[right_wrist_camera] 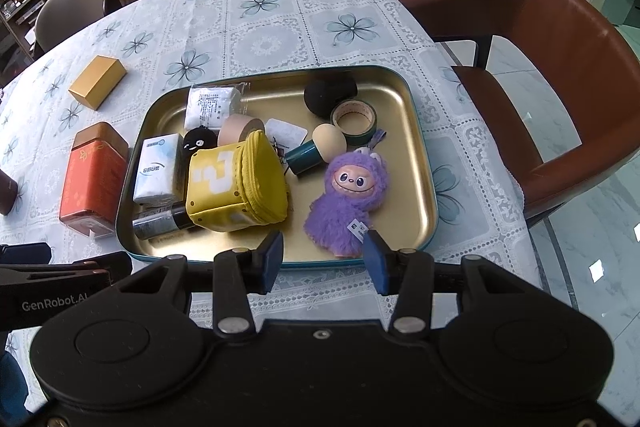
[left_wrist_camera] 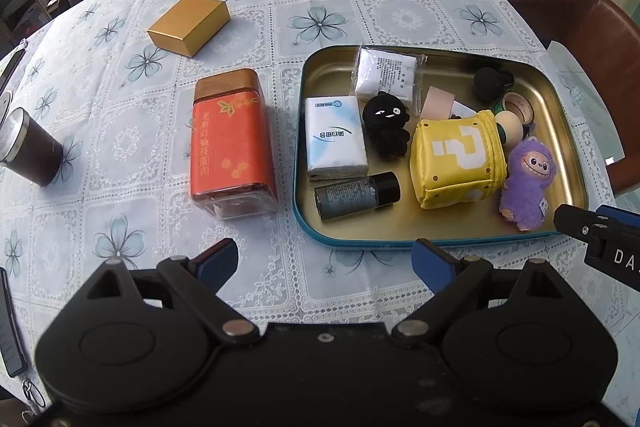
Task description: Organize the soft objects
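Soft toys and pouches lay together in a gold tray (left_wrist_camera: 316,75) at the right of the left wrist view. A purple plush (left_wrist_camera: 527,183) sat at the tray's lower right corner, a yellow pouch (left_wrist_camera: 456,163) just left of it, a black plush (left_wrist_camera: 386,125) further left beside a tissue pack (left_wrist_camera: 334,135). An orange tin (left_wrist_camera: 230,143) stood at centre, outside the tray, with a gold box (left_wrist_camera: 189,25) at upper left. The left gripper (left_wrist_camera: 325,265) hung released at the bottom, jaws wide and holding nothing.

From the right wrist view, the purple plush (right_wrist_camera: 348,195) lay in the tray's (right_wrist_camera: 420,163) lower middle, the yellow pouch (right_wrist_camera: 236,187) left of it, near but apart. The right gripper (right_wrist_camera: 325,261) was unclenched and empty, its blue pads either side of the plush's lower end, at the tray's near rim.
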A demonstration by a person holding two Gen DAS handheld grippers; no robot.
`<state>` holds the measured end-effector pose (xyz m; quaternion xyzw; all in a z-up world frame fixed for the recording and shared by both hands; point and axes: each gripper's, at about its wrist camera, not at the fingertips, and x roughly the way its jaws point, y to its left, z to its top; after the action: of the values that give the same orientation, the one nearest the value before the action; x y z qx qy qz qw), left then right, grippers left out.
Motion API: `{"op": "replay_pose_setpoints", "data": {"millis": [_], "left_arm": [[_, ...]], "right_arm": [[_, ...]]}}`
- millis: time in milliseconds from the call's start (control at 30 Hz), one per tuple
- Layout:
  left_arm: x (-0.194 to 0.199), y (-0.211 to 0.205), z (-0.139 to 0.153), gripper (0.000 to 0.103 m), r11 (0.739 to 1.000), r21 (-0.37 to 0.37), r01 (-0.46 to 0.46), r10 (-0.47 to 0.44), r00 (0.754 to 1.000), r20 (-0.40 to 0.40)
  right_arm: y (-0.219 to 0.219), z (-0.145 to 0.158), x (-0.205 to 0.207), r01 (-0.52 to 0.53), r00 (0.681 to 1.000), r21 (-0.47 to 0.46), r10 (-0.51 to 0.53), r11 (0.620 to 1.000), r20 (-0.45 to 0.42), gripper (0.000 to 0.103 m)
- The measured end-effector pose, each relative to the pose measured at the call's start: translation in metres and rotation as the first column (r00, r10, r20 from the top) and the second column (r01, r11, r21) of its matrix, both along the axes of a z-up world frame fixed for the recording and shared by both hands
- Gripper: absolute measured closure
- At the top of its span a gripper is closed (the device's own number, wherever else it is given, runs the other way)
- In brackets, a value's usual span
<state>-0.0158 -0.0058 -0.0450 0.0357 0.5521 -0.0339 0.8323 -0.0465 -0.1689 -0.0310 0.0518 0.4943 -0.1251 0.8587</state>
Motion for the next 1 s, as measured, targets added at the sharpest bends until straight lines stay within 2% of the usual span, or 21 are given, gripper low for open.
{"op": "replay_pose_setpoints", "data": {"millis": [1000], "left_arm": [[0.0043, 0.002, -0.0027, 0.007, 1.0, 0.001, -0.008, 0.008, 1.0, -0.006]], "right_arm": [[0.0026, -0.0041, 0.0059, -0.008, 1.0, -0.001, 0.008, 1.0, -0.016, 0.057]]}}
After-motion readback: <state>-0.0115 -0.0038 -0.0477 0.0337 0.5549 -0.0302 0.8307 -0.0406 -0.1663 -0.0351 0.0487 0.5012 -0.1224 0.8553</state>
